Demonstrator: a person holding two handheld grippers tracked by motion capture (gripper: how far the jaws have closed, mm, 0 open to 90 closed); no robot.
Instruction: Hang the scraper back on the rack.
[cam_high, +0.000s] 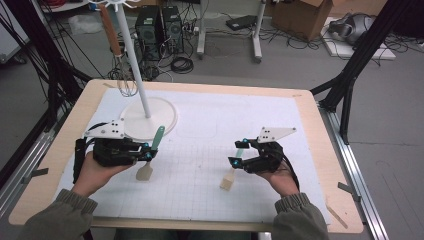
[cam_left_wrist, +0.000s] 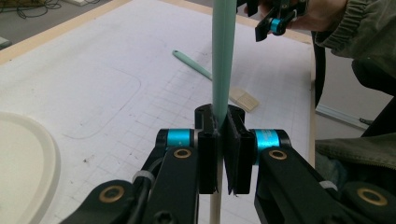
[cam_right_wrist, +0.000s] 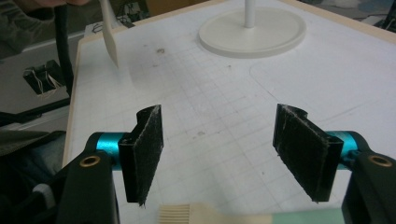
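Left tongs (cam_left_wrist: 219, 154) clamping spatula (cam_left_wrist: 222, 56), right tongs (cam_right_wrist: 231, 154) open

The white gridded mat (cam_high: 200, 150) lies bare between the two hands, giving an open lane across the middle of the table (cam_high: 320, 150). At the far left, the round stand base (cam_high: 150, 119) and its upright pole (cam_high: 134, 55) block the way, with a whisk (cam_high: 125, 80) hanging just beside the pole. The left gripper (cam_high: 145, 152) sits just in front of that base, a green-handled spatula (cam_high: 150, 157) clamped in its jaws and sticking out toward the base. Near the right gripper (cam_high: 239, 152), a second brush (cam_high: 231, 175) lies flat on the mat under the wide-apart jaws. The far right stretch of mat is unobstructed.
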